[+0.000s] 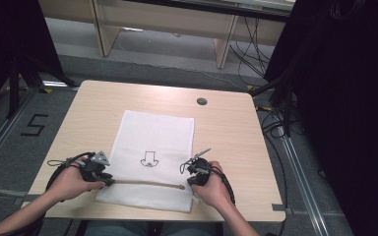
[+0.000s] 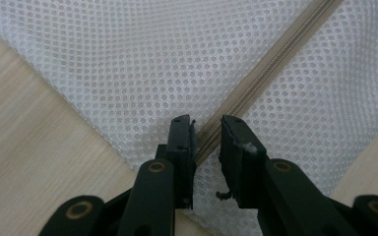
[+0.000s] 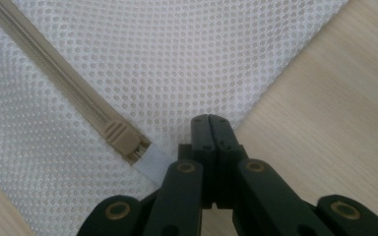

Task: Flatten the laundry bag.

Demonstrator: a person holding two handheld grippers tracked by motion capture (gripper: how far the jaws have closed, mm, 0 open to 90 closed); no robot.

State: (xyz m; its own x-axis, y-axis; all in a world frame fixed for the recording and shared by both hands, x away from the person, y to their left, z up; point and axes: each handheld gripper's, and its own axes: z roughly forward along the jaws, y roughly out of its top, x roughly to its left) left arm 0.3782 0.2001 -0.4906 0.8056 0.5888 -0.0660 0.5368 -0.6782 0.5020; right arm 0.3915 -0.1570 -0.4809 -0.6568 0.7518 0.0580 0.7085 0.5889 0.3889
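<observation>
A white mesh bag (image 1: 152, 132) lies flat on the wooden table (image 1: 226, 137), a beige zipper (image 1: 142, 183) running across its near end. My left gripper (image 1: 107, 179) rests at the zipper's left end. In the left gripper view its jaws (image 2: 206, 123) stand slightly apart, with the zipper (image 2: 270, 64) running into the gap. My right gripper (image 1: 189, 179) sits at the zipper's right end. It (image 3: 209, 119) is shut, tips on the mesh near the bag's edge, just right of the beige slider (image 3: 120, 135) and its white pull tab (image 3: 150, 164).
A small black line drawing (image 1: 149, 160) marks the bag's middle. A round cable hole (image 1: 202, 101) sits at the table's far side. Bare wood (image 3: 325, 98) lies right of the bag. Black stands and cables flank the table.
</observation>
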